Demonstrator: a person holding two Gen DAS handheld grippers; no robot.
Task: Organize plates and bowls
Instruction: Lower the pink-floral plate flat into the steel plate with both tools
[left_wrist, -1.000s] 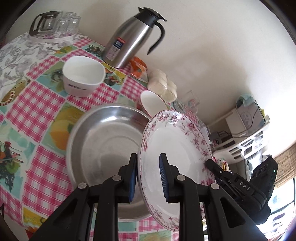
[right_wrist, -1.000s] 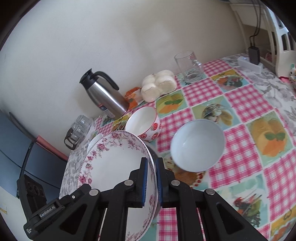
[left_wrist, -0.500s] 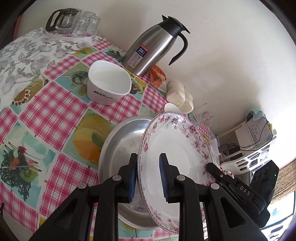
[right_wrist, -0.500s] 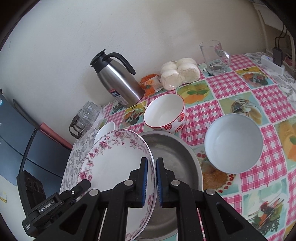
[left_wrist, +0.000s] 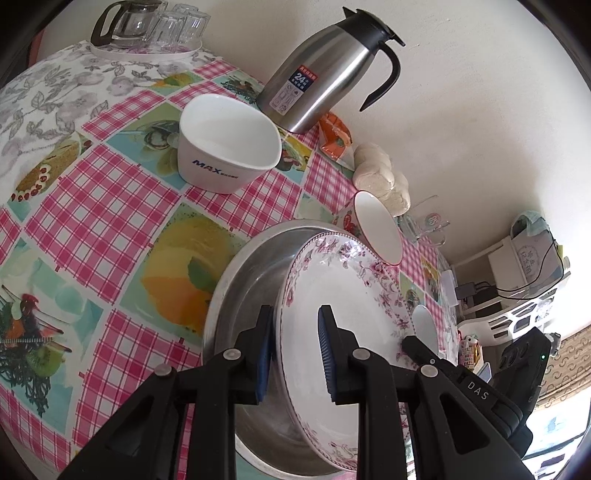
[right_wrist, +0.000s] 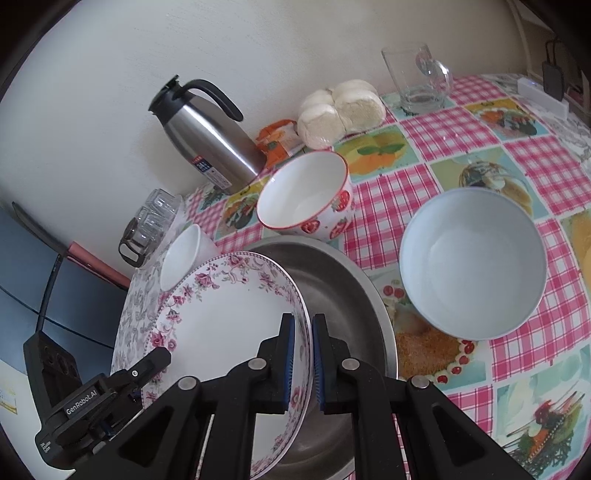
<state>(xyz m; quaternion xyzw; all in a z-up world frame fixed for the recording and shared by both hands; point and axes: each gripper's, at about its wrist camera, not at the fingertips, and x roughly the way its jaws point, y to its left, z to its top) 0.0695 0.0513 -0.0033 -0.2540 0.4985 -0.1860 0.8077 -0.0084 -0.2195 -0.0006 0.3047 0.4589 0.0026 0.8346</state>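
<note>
Both grippers clamp opposite rims of the floral plate (left_wrist: 351, 314): the left gripper (left_wrist: 295, 347) on one edge, the right gripper (right_wrist: 303, 354) on the other (jaws nearly together). The plate hangs tilted over the steel basin (right_wrist: 343, 284) on the checked tablecloth (left_wrist: 92, 229). Beyond stand a strawberry bowl (right_wrist: 306, 195), a pale blue bowl (right_wrist: 472, 262), a white cup (left_wrist: 225, 144) and a steel thermos (left_wrist: 325, 74).

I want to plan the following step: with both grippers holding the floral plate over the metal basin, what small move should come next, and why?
Probably lower the floral plate a little further into the metal basin. Both the left gripper and right gripper clamp its rim, and it hangs tilted above the basin.
</note>
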